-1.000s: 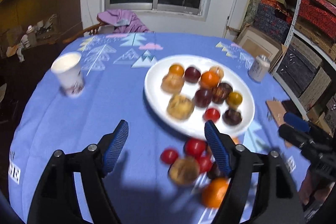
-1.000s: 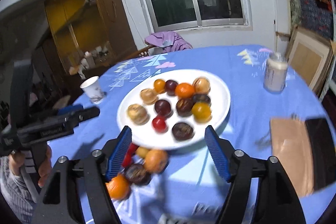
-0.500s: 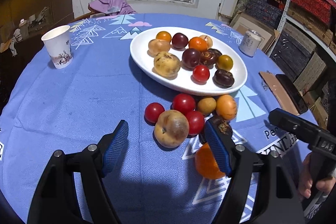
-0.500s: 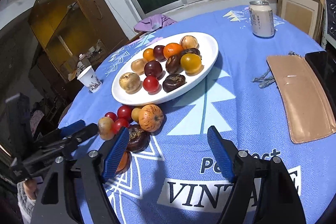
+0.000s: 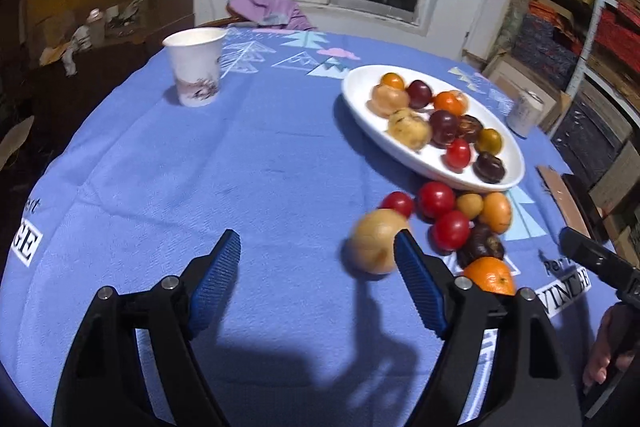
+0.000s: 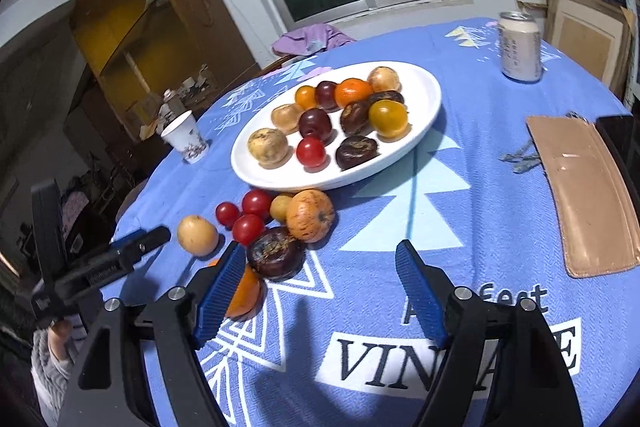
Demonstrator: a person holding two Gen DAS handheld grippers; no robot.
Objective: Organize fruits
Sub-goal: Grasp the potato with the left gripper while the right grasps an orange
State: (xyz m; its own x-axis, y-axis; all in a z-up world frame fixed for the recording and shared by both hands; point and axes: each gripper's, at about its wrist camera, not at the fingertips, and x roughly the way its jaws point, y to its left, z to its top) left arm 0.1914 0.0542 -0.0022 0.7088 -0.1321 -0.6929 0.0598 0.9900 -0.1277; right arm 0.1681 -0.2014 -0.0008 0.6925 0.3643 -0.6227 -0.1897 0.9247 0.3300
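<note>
Plate (image 6: 424,95) on the bench already carries approx. a dozen fruits; loose pile (image 6: 276,223) lies just beside its near rim, prob. waiting to go on. L gripper (image 5: 316,279) fingers spreading, nothing between them, pale fruit (image 5: 374,241) just past the right one. R gripper (image 6: 320,287) released, empty, near dark fruit (image 6: 276,257).

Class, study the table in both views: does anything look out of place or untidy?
Yes. The white plate holds fruit neatly, but a cluster lies loose on the blue tablecloth beside its near rim: red tomatoes, a speckled orange fruit, a dark wrinkled fruit, a tan round fruit and an orange.
</note>
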